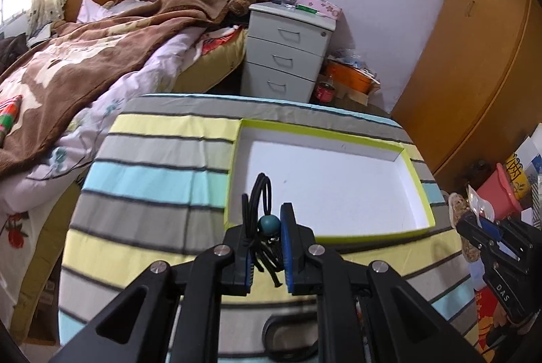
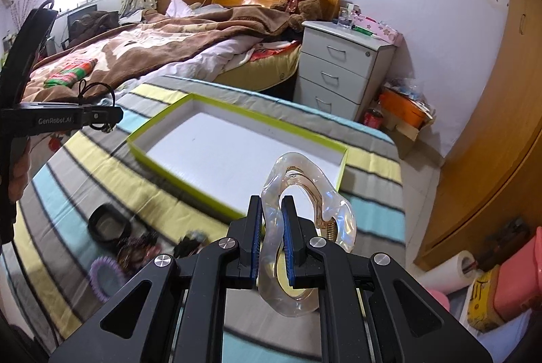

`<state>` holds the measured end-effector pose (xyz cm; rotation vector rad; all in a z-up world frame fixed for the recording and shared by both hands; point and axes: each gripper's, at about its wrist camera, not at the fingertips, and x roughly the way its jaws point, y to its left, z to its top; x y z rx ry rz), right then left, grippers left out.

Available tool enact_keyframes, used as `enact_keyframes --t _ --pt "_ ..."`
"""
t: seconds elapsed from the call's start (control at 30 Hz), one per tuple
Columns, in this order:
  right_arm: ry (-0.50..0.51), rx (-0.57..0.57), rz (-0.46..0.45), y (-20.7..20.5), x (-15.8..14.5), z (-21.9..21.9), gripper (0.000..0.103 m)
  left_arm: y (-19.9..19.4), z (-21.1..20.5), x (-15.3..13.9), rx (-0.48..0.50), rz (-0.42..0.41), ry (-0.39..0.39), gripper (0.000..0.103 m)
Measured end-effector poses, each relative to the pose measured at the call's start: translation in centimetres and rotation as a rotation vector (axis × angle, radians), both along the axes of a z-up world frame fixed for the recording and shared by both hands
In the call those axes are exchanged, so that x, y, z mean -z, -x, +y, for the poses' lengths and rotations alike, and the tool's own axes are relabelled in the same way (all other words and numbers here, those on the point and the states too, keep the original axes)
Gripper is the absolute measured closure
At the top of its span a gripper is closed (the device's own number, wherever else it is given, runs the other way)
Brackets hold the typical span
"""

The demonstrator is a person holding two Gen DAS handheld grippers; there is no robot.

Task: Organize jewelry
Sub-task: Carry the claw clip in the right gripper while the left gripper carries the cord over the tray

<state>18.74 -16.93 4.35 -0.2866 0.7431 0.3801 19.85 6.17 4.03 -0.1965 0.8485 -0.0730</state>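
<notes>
A shallow box [image 1: 420, 183] with a lime-green rim and white inside lies on the striped cloth; it also shows in the right wrist view [image 2: 162, 122]. My left gripper [image 1: 267, 224] is shut on a black hair tie with a teal bead [image 1: 269, 225], held above the box's near edge. It also shows at the left of the right wrist view [image 2: 111, 115]. My right gripper [image 2: 272, 217] is shut on a clear plastic hair claw [image 2: 325, 204], above the table near the box's right corner. It shows at the right of the left wrist view [image 1: 474, 227].
On the striped cloth [image 2: 372, 214] near me lie a black ring [image 2: 109, 223], a purple spiral hair tie [image 2: 105, 275] and dark hair accessories [image 2: 189, 244]. A bed [image 1: 84, 58], a white drawer unit [image 1: 288, 51] and wooden wardrobes [image 1: 474, 65] stand beyond.
</notes>
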Motion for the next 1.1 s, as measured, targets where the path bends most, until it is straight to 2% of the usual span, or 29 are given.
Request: enact_keyframes --t 0.47,0.7,1.1 --pt "0.021 0.033 0.062 -7.9 2.3 1.1 0.091 -6.7 -1.4 1.6 0.047 0.038 0.021 0.089" --pt "0.050 0.041 0.109 -10.9 4.1 1.6 0.091 -9.7 -2.2 3.7 0.071 0.092 0.031 0.089" --pt "0.080 0.025 0.155 -13.2 6.4 2.5 0.091 -11.8 -3.1 6.1 0.077 0.151 0.009 0.089"
